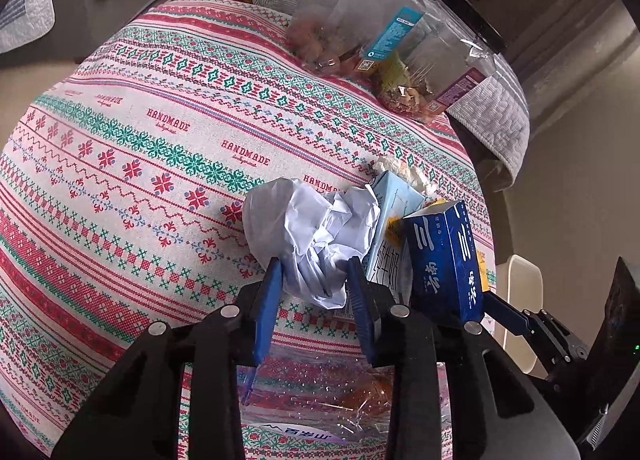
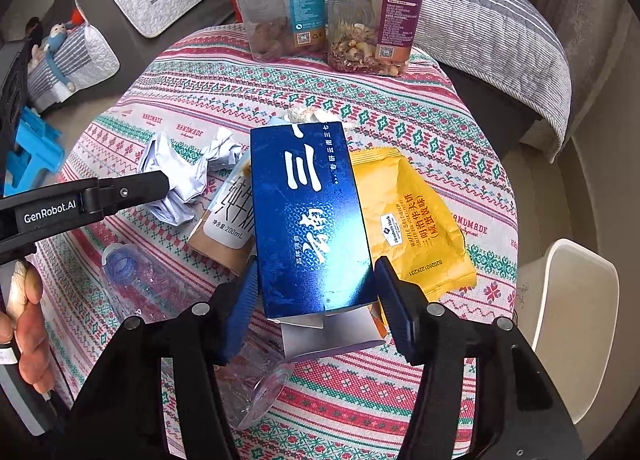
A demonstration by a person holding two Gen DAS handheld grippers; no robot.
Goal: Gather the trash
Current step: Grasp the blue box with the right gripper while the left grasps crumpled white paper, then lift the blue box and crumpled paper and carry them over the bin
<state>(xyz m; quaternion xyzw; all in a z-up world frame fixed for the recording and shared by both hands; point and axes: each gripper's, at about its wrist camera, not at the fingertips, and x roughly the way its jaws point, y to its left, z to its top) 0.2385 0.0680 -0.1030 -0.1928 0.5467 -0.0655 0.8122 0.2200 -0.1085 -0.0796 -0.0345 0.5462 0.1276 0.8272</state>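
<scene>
Both grippers are mid-pickup near the right edge of the round table with its patterned cloth point(image 1: 132, 147). The left gripper point(image 1: 314, 272) clamps the crumpled white paper ball point(image 1: 316, 227) between its fingers. The right gripper point(image 2: 316, 292) grips the dark blue cardboard box point(image 2: 308, 211), which is tilted over a milk carton point(image 2: 232, 215) and a yellow snack wrapper point(image 2: 416, 219). Next, I judge, both loads need lifting clear and carrying to a bin; none is clearly visible.

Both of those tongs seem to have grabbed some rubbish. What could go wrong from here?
The right tongs pinch only the blue box's open end, so it might crush or slip. Lifting it may drag the milk carton or yellow wrapper alongside. The left tongs grip the crumpled paper loosely.
</scene>
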